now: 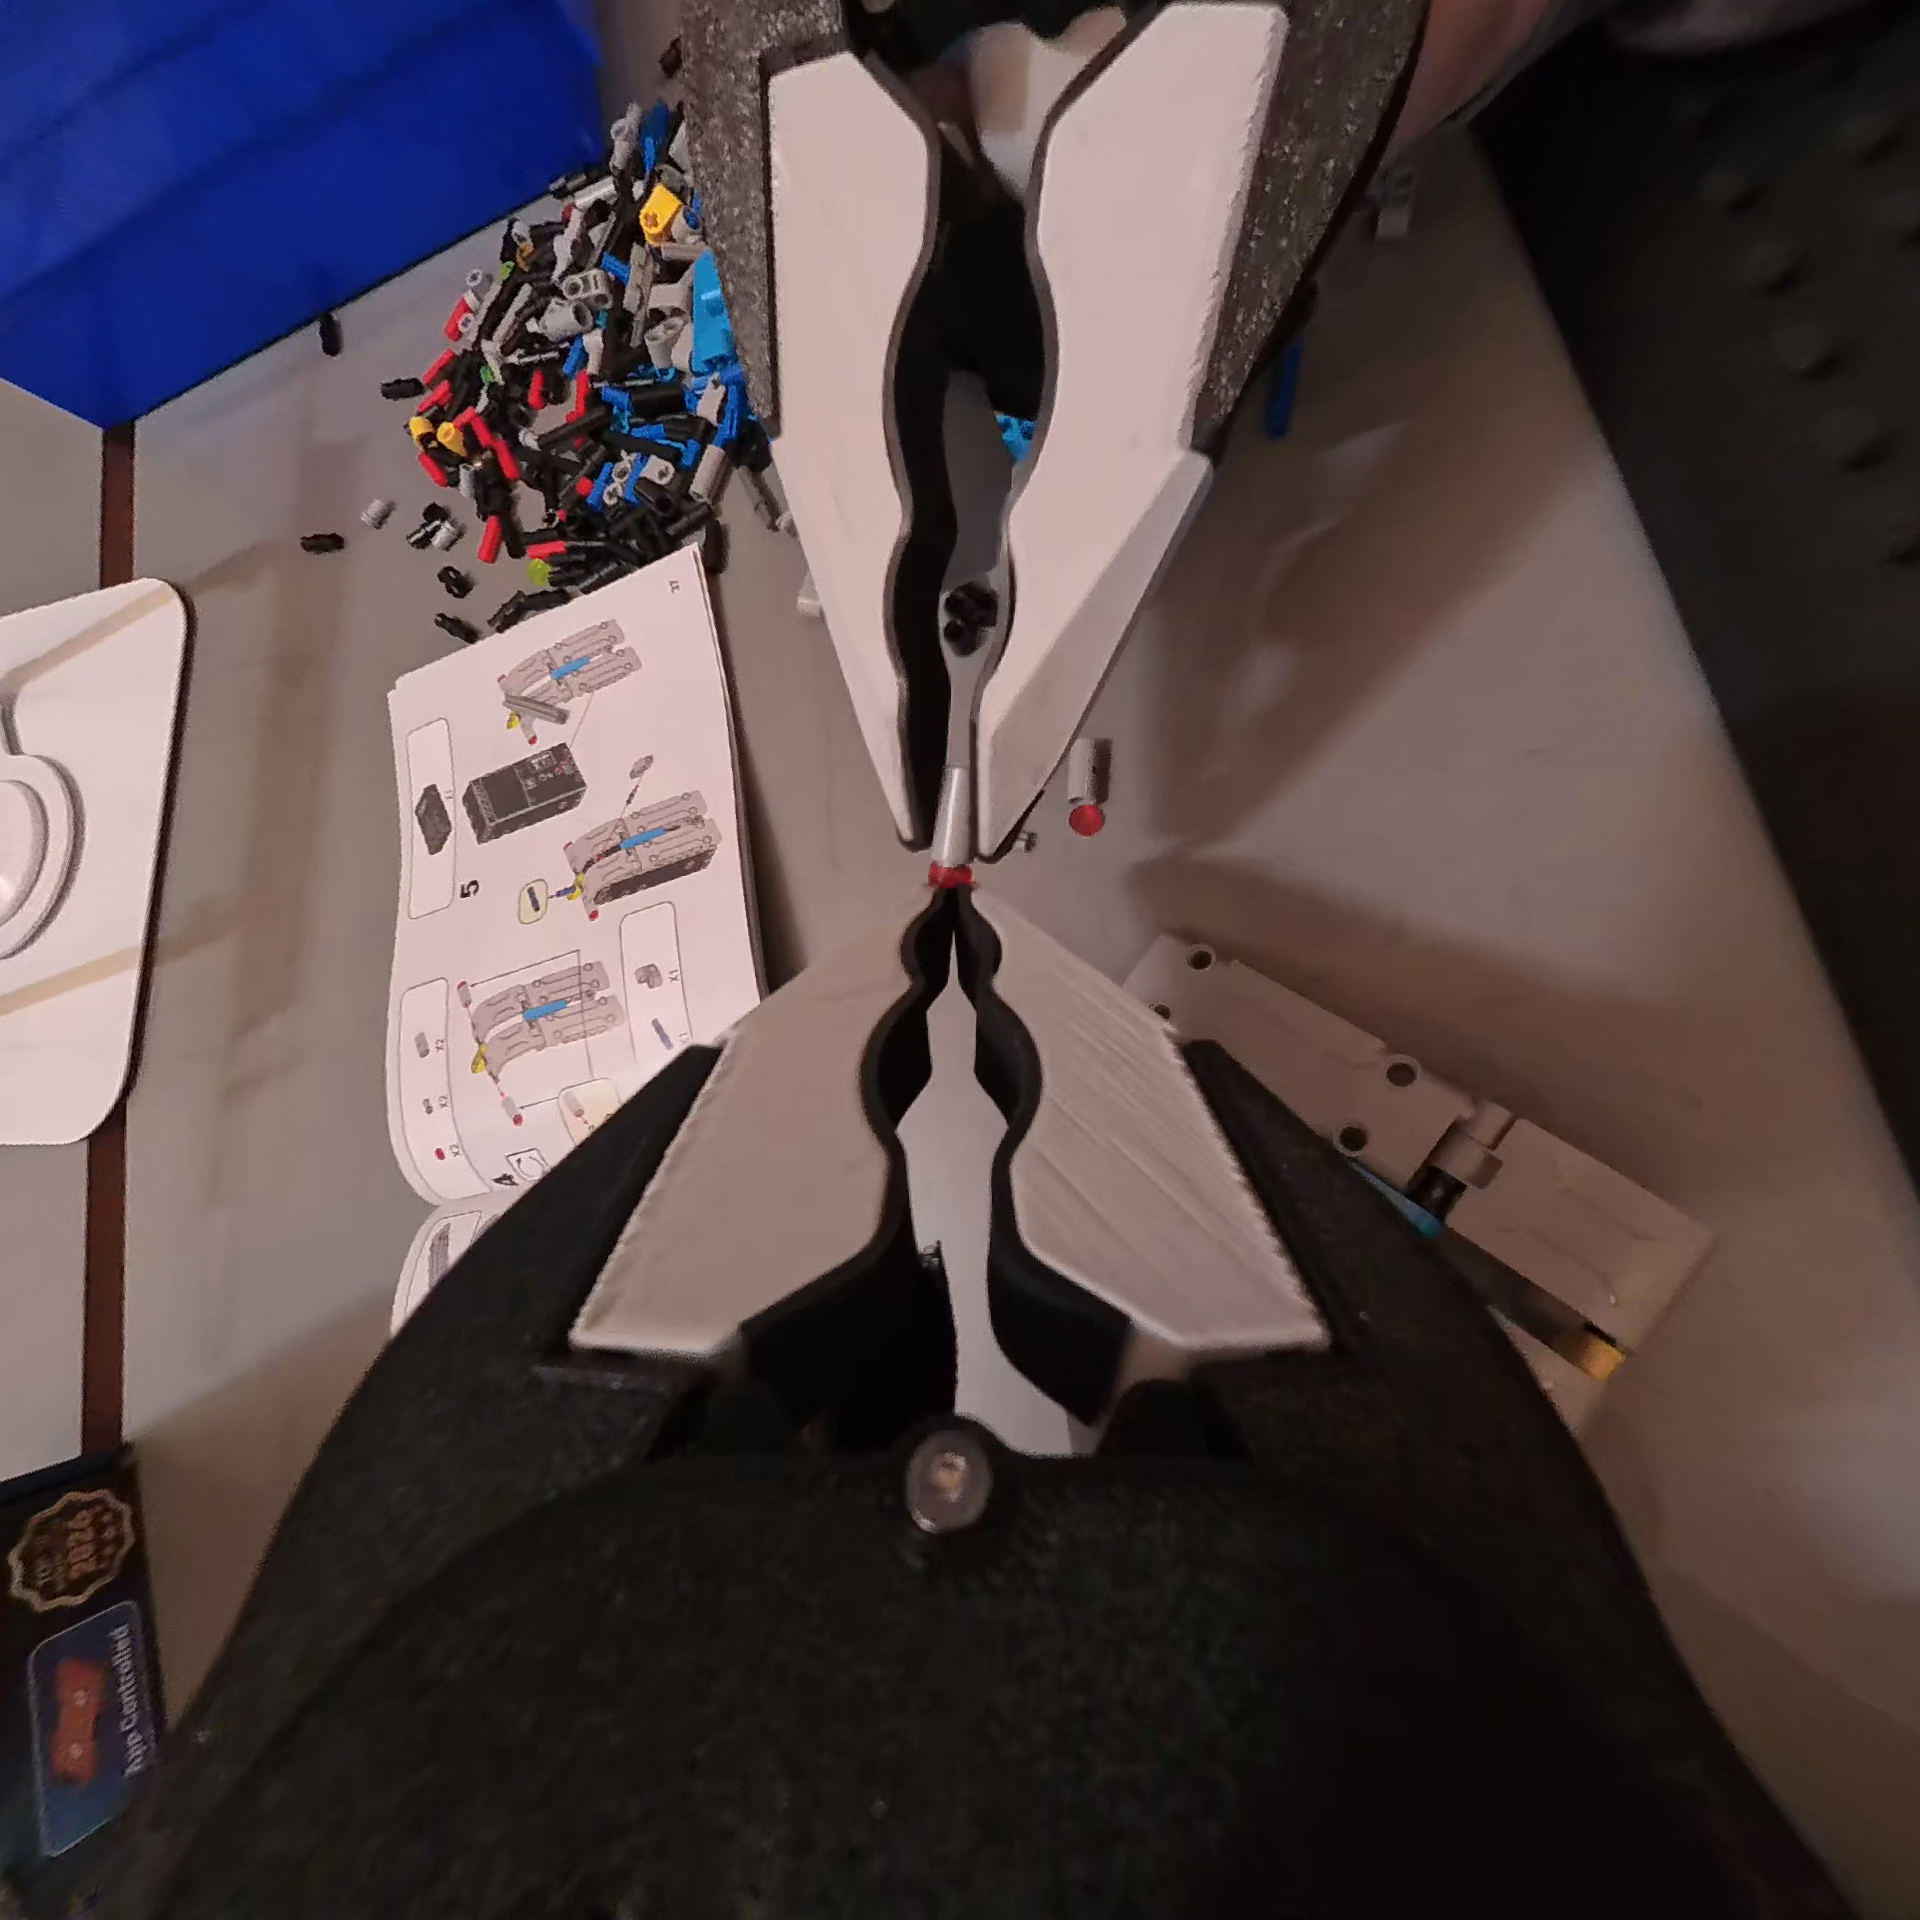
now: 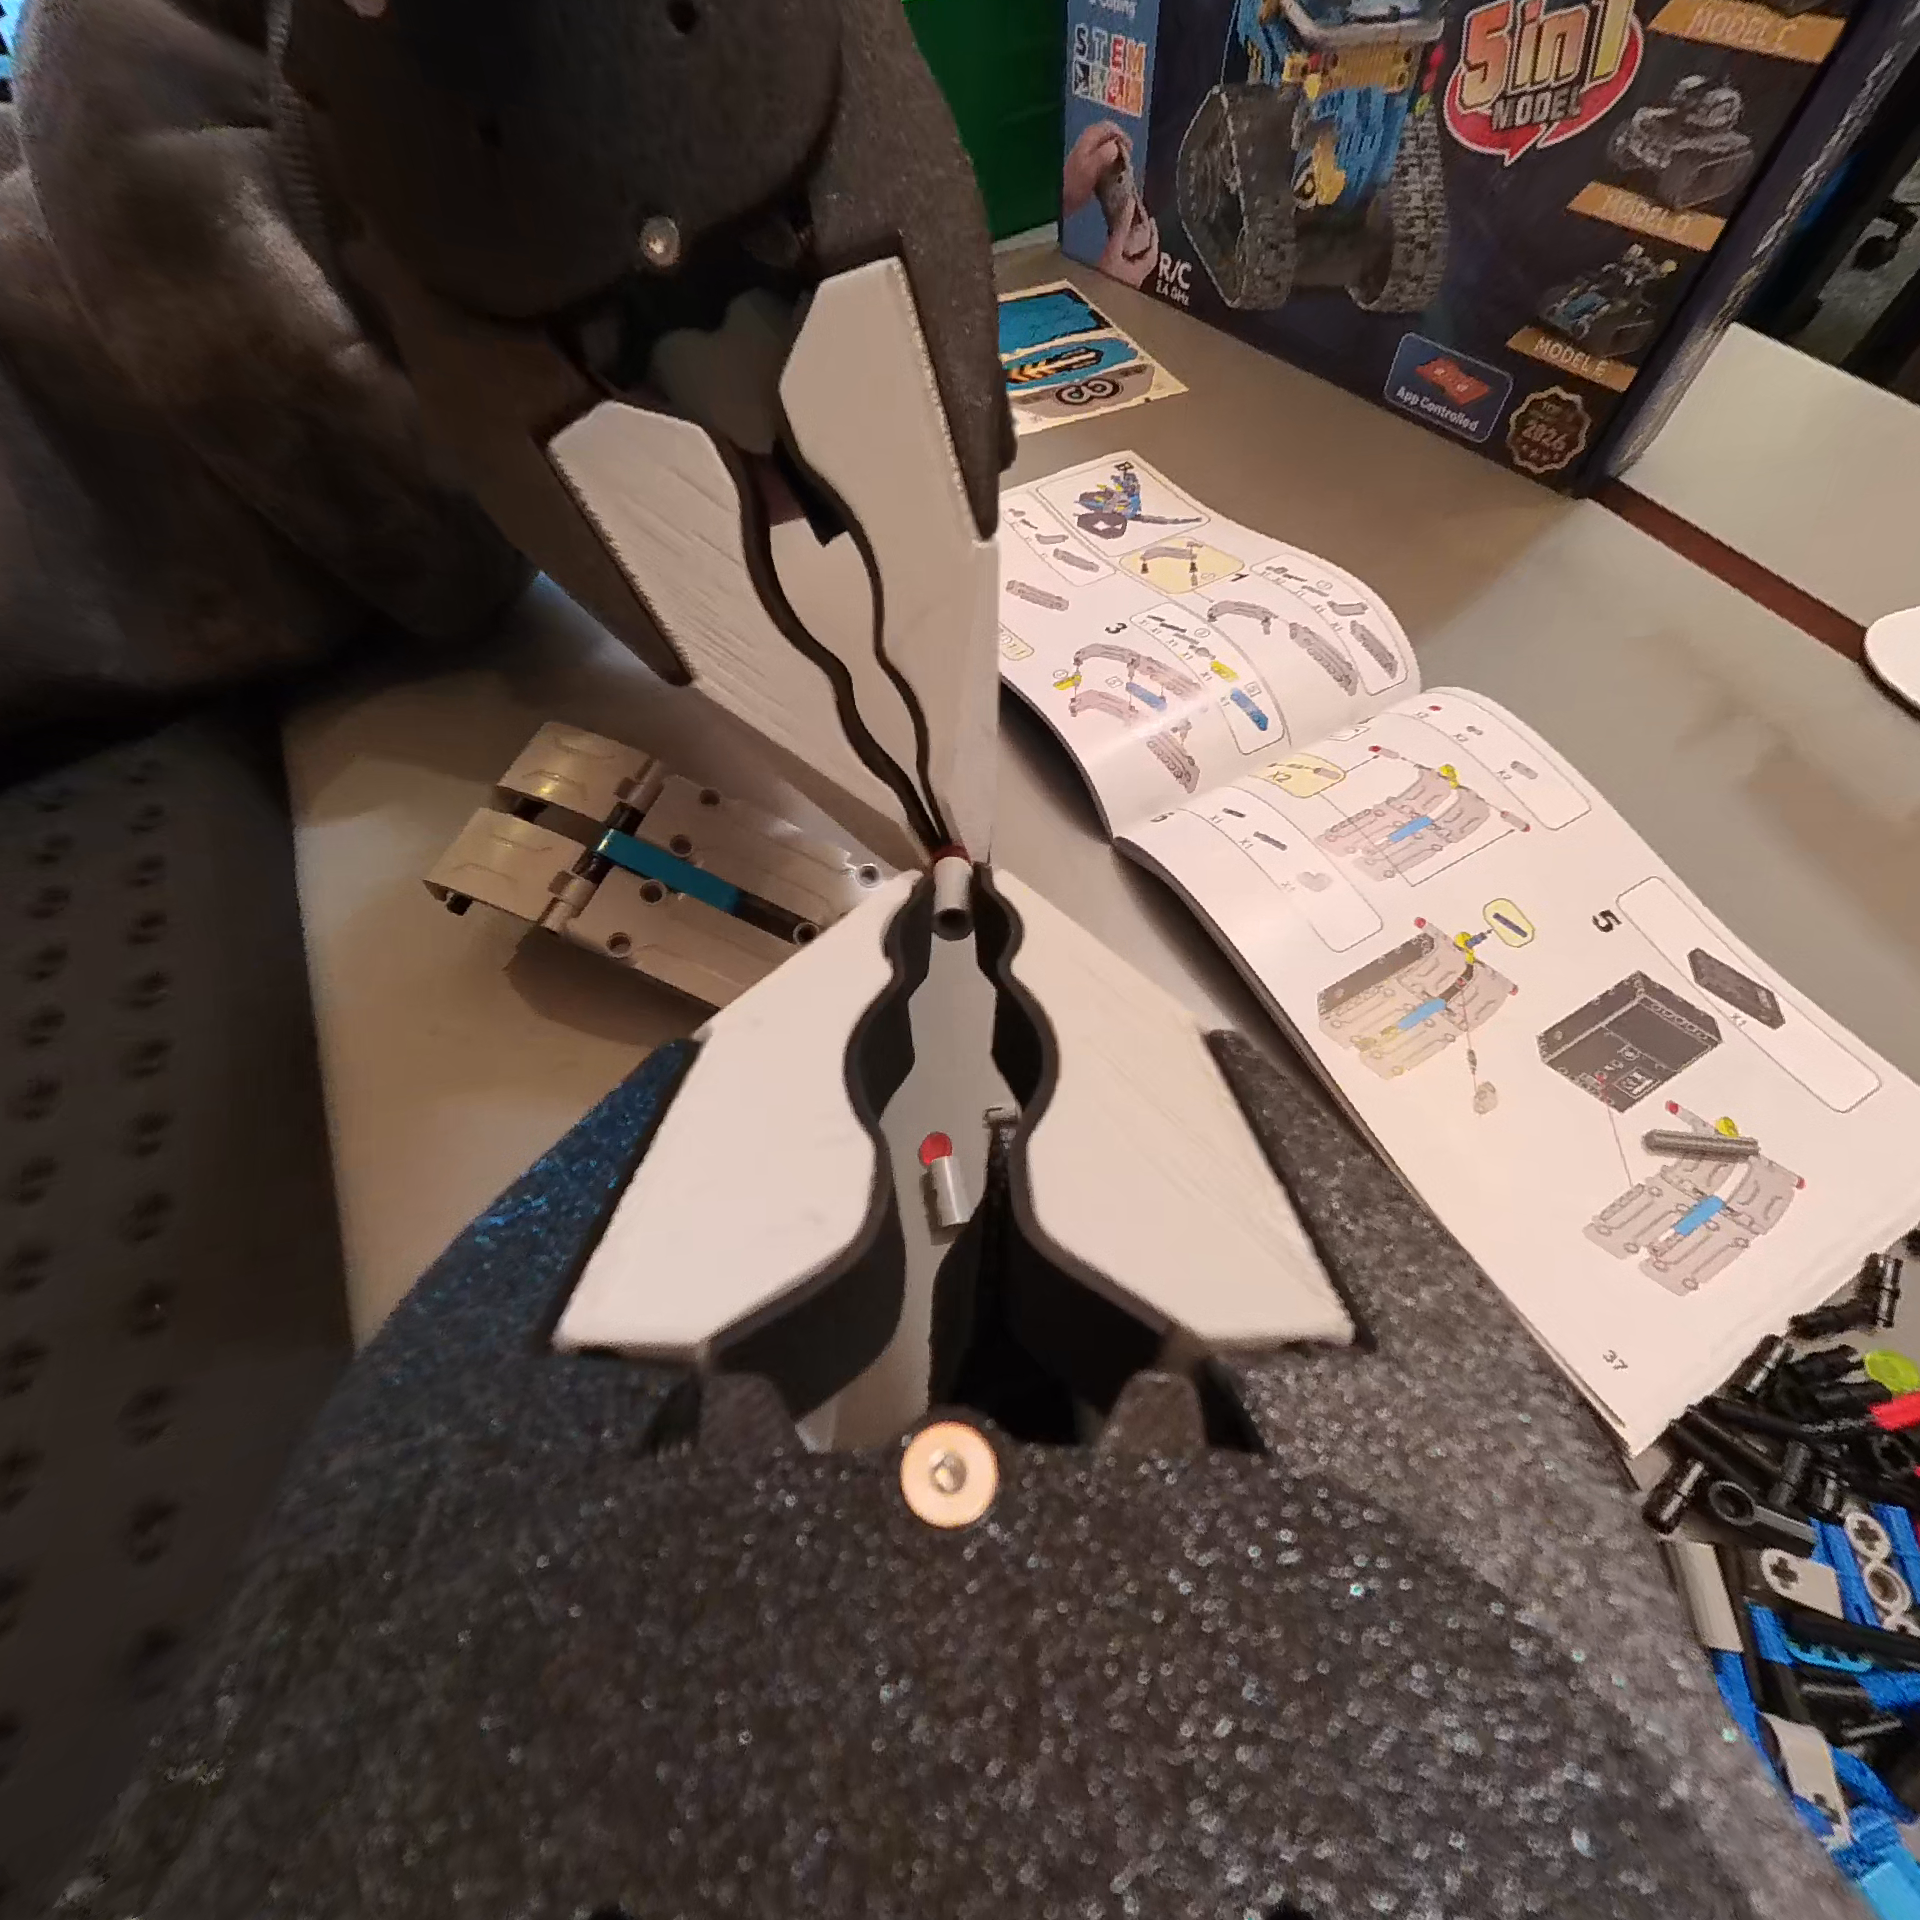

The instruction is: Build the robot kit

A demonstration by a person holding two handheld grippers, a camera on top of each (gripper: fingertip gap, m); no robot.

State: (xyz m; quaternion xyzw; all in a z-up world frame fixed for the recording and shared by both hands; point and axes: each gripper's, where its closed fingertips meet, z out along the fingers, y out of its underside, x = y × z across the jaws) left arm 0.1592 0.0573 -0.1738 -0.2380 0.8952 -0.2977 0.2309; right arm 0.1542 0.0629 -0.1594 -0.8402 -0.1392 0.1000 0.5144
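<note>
My left gripper is shut on a small red pin. My right gripper is shut on a short grey sleeve. The two grippers meet tip to tip above the table, and the red pin sits at the end of the grey sleeve. In the left wrist view the right gripper comes in from the top. In the right wrist view the left gripper comes in from the top with the red pin. A second grey sleeve with a red pin lies on the table just beside the tips, and also shows in the right wrist view.
A grey hinged assembly with a blue beam lies beside the grippers. An open instruction booklet, a pile of small loose parts, the kit box, a sticker sheet, a blue bin and a white tray are around. Less than 4 cm separates the two grippers' tips.
</note>
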